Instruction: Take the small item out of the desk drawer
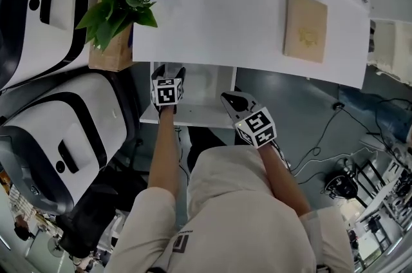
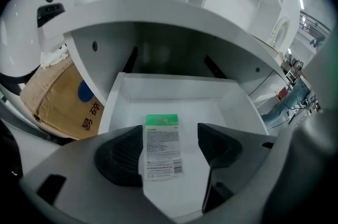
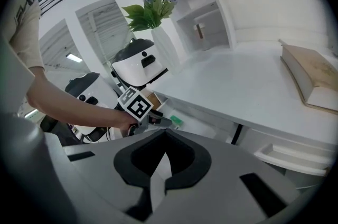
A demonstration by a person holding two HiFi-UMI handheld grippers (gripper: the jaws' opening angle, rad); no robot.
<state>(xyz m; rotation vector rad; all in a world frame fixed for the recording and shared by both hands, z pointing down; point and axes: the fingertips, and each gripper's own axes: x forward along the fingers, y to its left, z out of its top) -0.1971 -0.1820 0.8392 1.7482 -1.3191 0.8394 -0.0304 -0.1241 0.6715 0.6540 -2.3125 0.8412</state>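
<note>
The white desk drawer (image 2: pixel 119 95) stands pulled out under the desk top (image 1: pixel 225 14). On its floor lies a small flat packet (image 2: pixel 161 138) with a green top and a white printed label. My left gripper (image 2: pixel 171 146) is open just above the drawer, one dark pad on each side of the packet, neither pressing on it. In the head view the left gripper (image 1: pixel 168 75) reaches into the drawer (image 1: pixel 193 116). My right gripper (image 3: pixel 160 178) is shut on nothing and hangs to the right of the drawer, the right gripper (image 1: pixel 232 99) seen beside it from above.
A wooden vase of blue flowers (image 1: pixel 116 40) stands at the desk's left end and a tan book (image 1: pixel 305 27) at its right. Large white-and-black machines (image 1: pixel 58 136) crowd the left side. A cardboard box (image 2: pixel 58 96) sits left of the drawer. Cables (image 1: pixel 328 130) lie on the floor.
</note>
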